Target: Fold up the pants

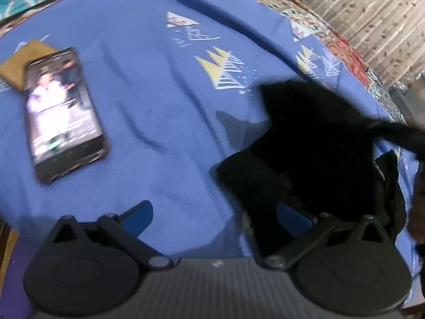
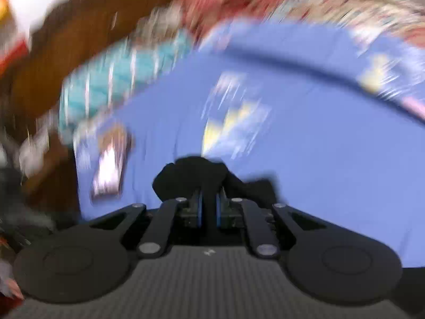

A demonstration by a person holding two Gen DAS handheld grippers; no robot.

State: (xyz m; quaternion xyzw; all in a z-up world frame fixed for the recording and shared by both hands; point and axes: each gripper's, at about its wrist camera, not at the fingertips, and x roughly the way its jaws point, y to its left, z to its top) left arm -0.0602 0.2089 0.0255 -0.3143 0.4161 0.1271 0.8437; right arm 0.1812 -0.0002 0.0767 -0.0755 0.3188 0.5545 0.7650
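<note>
Between the right gripper's (image 2: 209, 207) blue pads (image 2: 198, 208) a bunch of black cloth is pinched tight; the pads stand close together with only that fold of the pants (image 2: 196, 175) between them, and the cloth bulges out just beyond the fingertips in a dark lump. Past the lump lies the blue sheet (image 2: 305, 146), printed with yellow and white triangles. That whole view is badly smeared, so the small bright rectangle left of the fingers is probably the phone, though I would not swear to it.

Over on the other side, the left gripper (image 1: 215, 214) has its fingers wide apart, nothing between them but bare sheet (image 1: 159, 106). Its right finger (image 1: 292, 216) sits at the edge of the pants (image 1: 305, 146), which lie in a crumpled black heap ahead and to the right of it; whether the pad actually touches the cloth cannot be told, since black runs into black there. A strand of the same cloth stretches off from the heap to the right edge of the view. Its left finger (image 1: 139, 216) stands well clear of the pants, over plain sheet.

Ahead and to the left of the left gripper's fingers, a phone (image 1: 63, 114) lies flat on the sheet with its screen lit, its far end overlapping a tan pad (image 1: 16, 66). Beyond the sheet's far edge a patchwork quilt (image 1: 345, 47) shows, and behind that a pale curtain (image 1: 372, 8).
</note>
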